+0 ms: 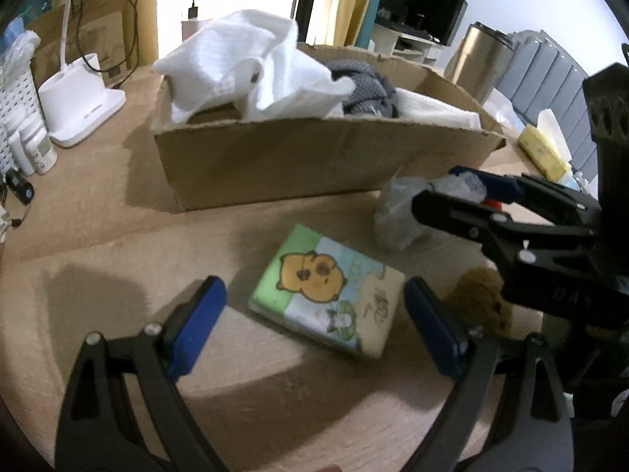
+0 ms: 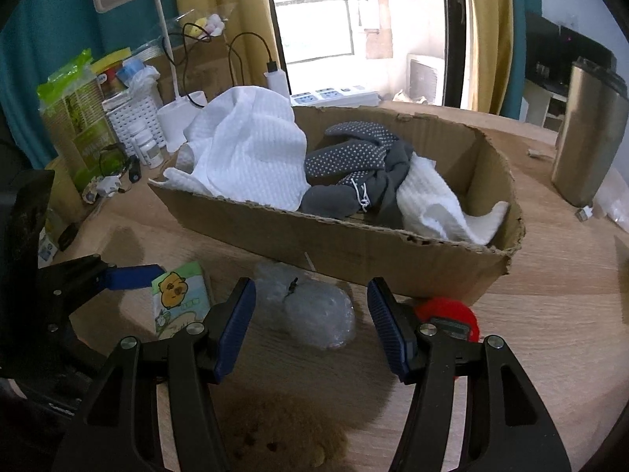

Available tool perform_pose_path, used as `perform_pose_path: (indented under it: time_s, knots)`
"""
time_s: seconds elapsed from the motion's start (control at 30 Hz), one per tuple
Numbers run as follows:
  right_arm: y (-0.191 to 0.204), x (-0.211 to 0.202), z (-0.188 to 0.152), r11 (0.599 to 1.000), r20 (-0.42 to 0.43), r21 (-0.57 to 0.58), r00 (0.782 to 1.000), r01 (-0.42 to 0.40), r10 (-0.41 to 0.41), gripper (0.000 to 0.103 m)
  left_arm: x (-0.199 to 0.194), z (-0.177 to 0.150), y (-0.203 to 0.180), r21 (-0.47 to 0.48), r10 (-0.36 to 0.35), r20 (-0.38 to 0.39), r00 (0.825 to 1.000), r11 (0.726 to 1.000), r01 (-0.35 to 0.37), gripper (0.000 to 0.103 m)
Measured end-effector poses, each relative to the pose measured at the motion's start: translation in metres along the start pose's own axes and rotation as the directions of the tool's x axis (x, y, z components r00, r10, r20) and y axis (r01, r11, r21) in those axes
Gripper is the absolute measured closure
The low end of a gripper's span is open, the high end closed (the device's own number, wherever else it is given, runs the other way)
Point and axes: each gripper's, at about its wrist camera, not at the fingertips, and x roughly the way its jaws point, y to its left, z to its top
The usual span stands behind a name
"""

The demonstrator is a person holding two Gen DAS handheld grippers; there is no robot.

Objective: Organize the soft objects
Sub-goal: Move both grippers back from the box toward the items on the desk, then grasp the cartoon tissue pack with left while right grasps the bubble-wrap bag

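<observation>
Two open grippers, two soft targets.
My left gripper (image 1: 314, 326) straddles the tissue pack (image 1: 328, 295); right gripper (image 2: 310, 328) gapes before the bubble wrap (image 2: 314, 314), near the box (image 2: 354, 251).

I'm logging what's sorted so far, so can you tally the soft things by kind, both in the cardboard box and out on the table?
White waffle-weave cloths, in the cardboard box: 2
Grey dotted garment, in the box: 1
Cartoon tissue pack, on the table: 1
Clear plastic bag, on the table: 1
Brown plush toy, on the table: 1
Total: 6
</observation>
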Motion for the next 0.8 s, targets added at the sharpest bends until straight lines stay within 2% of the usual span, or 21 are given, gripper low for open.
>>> perform_pose_path:
  time_s: [0.1,0.2,0.27,0.3,0.5,0.8]
  knots:
    - [-0.002,0.003,-0.001,1.000,-0.009,0.011,1.000,-0.018,0.018,0.041,0.001,0.000,-0.002,0.017,0.007,-0.003,1.000,1.000,-0.007,0.011]
    - [-0.004,0.004,-0.004,0.999,-0.013,0.024,0.999,-0.037,0.037,0.041,0.001,-0.002,-0.008,0.060,0.028,-0.002,1.000,0.998,-0.027,0.028]
    - [-0.003,0.005,-0.004,0.999,-0.019,0.018,0.999,-0.051,0.051,0.042,0.001,-0.002,-0.012,0.085,0.045,0.001,0.999,0.995,-0.045,0.029]
    - [-0.001,0.004,-0.005,0.998,-0.021,0.013,0.998,-0.055,0.055,0.047,0.001,-0.003,-0.013,0.090,0.042,0.001,0.999,0.995,-0.042,0.029]
    - [0.004,-0.003,-0.009,0.998,-0.009,-0.019,0.998,-0.062,0.062,0.055,-0.008,-0.004,-0.021,0.125,0.028,0.028,0.999,0.992,-0.031,0.030]
    - [0.002,-0.036,-0.008,0.999,0.073,-0.035,0.997,-0.036,0.039,0.055,-0.028,-0.004,-0.027,0.115,0.034,0.073,0.997,0.992,-0.042,0.030]
